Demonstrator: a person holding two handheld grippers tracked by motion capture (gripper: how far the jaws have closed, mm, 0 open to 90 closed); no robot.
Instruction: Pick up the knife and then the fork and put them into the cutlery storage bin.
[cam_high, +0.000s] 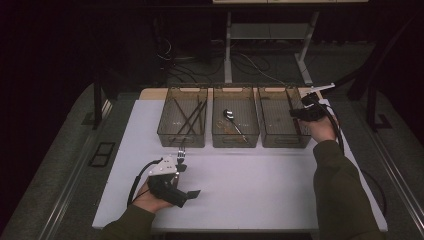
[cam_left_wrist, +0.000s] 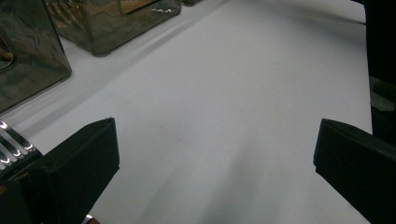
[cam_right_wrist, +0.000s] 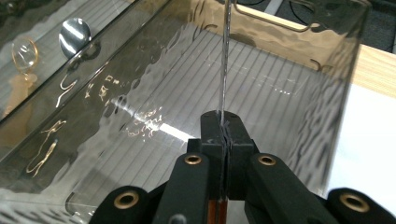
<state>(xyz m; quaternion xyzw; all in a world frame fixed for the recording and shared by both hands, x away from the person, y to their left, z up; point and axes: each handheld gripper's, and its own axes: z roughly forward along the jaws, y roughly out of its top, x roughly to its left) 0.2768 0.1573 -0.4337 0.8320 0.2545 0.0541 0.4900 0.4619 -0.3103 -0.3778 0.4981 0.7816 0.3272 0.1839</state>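
Right tongs (cam_right_wrist: 223, 128): closed tight on a thin metal utensil (cam_right_wrist: 224, 60), clamped edge-on so that only a narrow blade-like strip rises from between the pads; a wooden-coloured handle shows below them. It looks like a knife, though the type cannot be confirmed. In the high view the right tongs (cam_high: 298, 113) hang over the right-hand bin (cam_high: 283, 142), the one nearest the right edge of the surface (cam_high: 250, 185). The utensil stands over the ribbed floor of that bin, which appears to hold nothing else.

Left tongs (cam_left_wrist: 215, 149): jaws wide apart, nothing between them. They rest near the front left part of the surface, with a fork (cam_high: 181, 154) lying just beside them, its tines (cam_left_wrist: 11, 149) visible at the left jaw.

Other contents: the left bin (cam_high: 183, 135) holds several dark sticks; the middle bin (cam_high: 235, 137) holds a spoon (cam_high: 228, 115) and a gold-coloured utensil.

Judged step: lowering the held utensil into the right-hand bin for release.

Risks:
- The grip sits on a thin, smooth edge; the utensil could pivot or slip before it is low enough, and drop noisily or bounce.
- The tip or handle could catch the bin wall or rim and tip or shift the bin.
- Releasing too high could leave the utensil leaning on the wall instead of lying flat.
- A left jaw could nudge the fork away from easy pickup.
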